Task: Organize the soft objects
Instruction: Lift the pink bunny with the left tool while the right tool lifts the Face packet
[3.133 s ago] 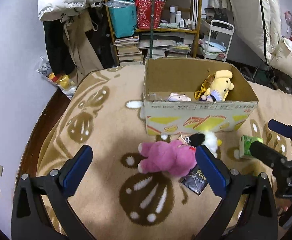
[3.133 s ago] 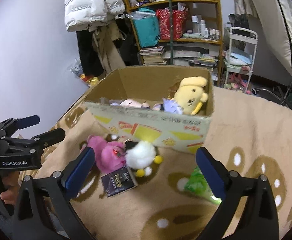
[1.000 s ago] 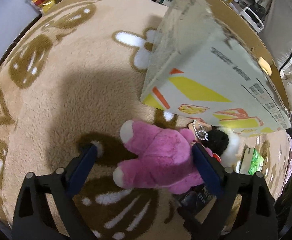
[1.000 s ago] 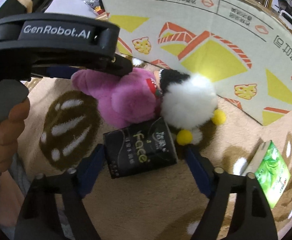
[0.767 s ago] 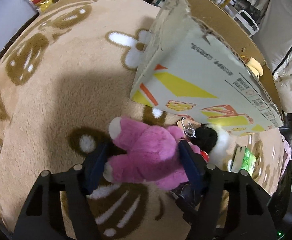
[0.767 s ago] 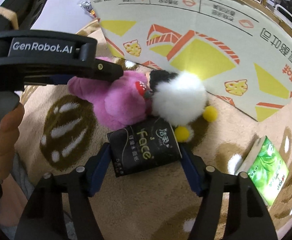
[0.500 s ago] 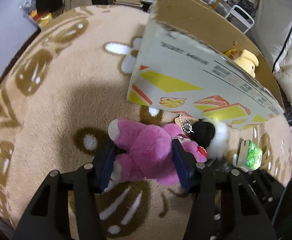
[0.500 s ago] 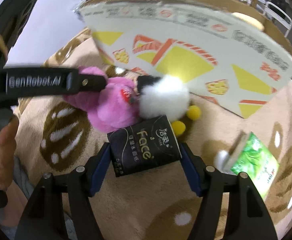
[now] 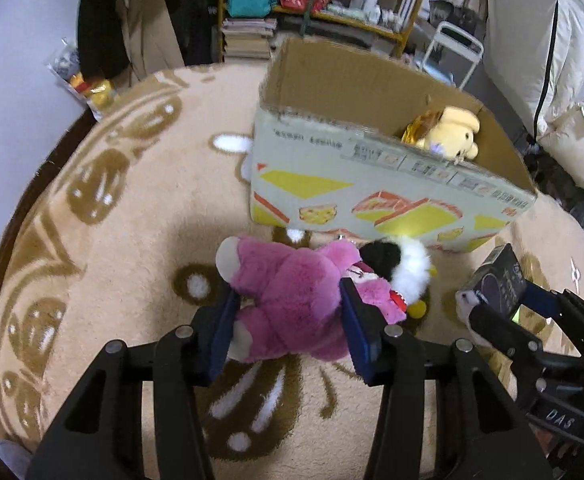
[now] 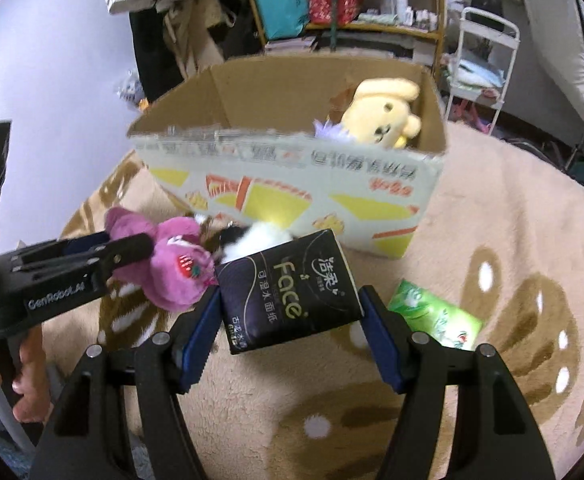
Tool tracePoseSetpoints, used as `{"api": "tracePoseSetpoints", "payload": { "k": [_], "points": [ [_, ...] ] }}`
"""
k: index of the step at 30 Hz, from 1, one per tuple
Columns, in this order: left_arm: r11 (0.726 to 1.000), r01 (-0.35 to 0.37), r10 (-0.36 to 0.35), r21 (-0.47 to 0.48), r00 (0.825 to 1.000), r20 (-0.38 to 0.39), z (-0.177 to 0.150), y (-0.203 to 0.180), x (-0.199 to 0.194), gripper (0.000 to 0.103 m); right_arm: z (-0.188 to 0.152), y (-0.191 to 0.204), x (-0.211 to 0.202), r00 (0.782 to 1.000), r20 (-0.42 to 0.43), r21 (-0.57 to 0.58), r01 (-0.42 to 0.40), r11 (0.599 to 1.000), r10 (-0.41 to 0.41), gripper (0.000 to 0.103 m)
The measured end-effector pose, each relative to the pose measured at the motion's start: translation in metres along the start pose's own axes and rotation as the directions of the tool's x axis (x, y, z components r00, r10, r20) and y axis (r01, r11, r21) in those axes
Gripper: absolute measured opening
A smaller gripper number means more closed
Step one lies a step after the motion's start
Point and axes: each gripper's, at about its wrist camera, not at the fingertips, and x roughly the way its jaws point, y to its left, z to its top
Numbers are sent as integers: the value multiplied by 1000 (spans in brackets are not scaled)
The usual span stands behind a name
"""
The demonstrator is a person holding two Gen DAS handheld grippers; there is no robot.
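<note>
Pink plush toy point(image 9: 292, 300) clamped between left hand-held gripper point(image 9: 287, 328) pads; black tissue pack point(image 10: 289, 290) squeezed in right hand-held gripper point(image 10: 289, 324).

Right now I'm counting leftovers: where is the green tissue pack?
Right wrist view, lower right: the green tissue pack lies on the blanket, beside the right gripper, before the cardboard box.
</note>
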Motion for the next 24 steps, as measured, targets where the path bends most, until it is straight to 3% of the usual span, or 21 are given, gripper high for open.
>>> {"api": "tracePoseSetpoints", "payload": {
  "k": [5,9,16,24],
  "points": [
    [999,-35,35,-5,990,135,-2,0,-32,48,-2,-9,-24,994,106,5,5,1000,-5,72],
    [999,-49,46,7,971,234,-2,-4,-57,48,1,-5,-42,981,191,-9,15,1000,-13,72],
    [992,-116,88,51,920,383,-4,-16,-90,49,5,-4,-64,953,299,6,45,999,-45,72],
    [990,-125,70,71,853,517,1,-24,-117,49,20,-3,-78,925,377,2,47,999,-44,72]
  ]
}}
